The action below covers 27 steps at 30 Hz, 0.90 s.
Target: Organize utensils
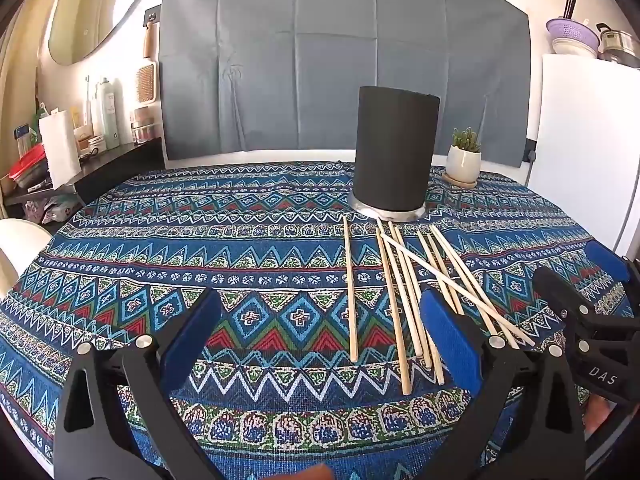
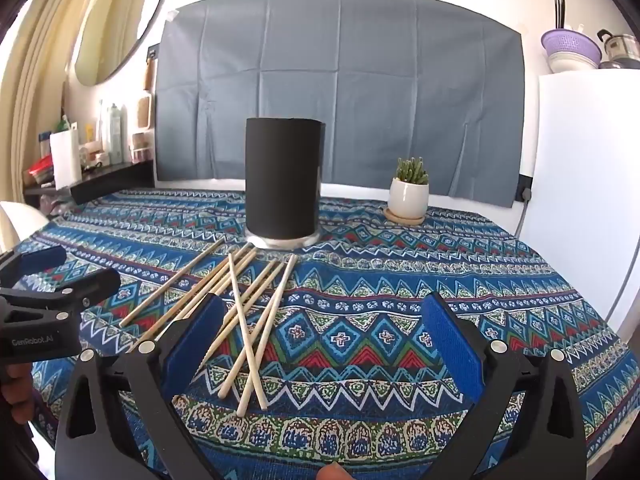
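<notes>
Several wooden chopsticks (image 1: 404, 292) lie loose and crossed on the patterned tablecloth, in front of a tall black cylindrical holder (image 1: 394, 156) on a silver base. In the right wrist view the chopsticks (image 2: 244, 312) lie left of centre and the holder (image 2: 284, 180) stands behind them. My left gripper (image 1: 320, 316) is open and empty, hovering left of the chopsticks. My right gripper (image 2: 324, 320) is open and empty, to the right of them. The right gripper (image 1: 580, 280) shows at the right edge of the left view; the left gripper (image 2: 68, 268) shows at the left edge of the right view.
A small potted succulent (image 1: 464, 158) on a wooden saucer stands right of the holder. A white fridge (image 1: 584, 140) with bowls and a pot on top is at the right. A cluttered dark shelf (image 1: 80, 152) stands at the left. A grey cloth hangs behind the table.
</notes>
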Each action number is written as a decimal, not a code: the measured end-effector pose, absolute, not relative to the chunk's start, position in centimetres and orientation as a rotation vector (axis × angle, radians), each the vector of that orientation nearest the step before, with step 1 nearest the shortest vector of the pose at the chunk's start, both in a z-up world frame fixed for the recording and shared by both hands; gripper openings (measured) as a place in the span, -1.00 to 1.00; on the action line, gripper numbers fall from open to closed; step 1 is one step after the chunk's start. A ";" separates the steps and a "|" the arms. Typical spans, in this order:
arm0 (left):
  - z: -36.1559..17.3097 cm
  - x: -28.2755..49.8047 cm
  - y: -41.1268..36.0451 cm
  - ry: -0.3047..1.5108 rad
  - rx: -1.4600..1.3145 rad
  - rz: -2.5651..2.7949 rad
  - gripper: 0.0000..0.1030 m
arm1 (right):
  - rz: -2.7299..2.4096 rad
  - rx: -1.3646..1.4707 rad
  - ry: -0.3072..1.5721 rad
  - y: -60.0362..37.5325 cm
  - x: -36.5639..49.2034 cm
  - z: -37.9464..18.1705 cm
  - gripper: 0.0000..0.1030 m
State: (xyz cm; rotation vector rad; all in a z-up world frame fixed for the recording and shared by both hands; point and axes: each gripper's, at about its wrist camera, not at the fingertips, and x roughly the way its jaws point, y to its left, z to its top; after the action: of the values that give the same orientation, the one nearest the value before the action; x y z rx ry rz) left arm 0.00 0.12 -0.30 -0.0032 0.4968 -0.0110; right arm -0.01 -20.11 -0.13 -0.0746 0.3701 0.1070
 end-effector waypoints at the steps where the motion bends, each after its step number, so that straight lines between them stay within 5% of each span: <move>1: -0.4 0.1 0.1 0.500 -0.003 -0.011 0.89 | 0.109 -0.076 0.371 -20.1 0.0 -0.1 0.85; 27: -0.8 0.1 -0.2 0.501 0.001 -0.010 0.89 | 0.109 -0.092 0.359 -20.1 0.2 -0.1 0.85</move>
State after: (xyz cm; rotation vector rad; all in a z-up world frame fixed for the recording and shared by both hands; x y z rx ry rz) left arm 0.10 -0.20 -0.83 0.0010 0.5010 -0.0104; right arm 0.21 -20.12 -0.06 -0.0916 0.3595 0.1092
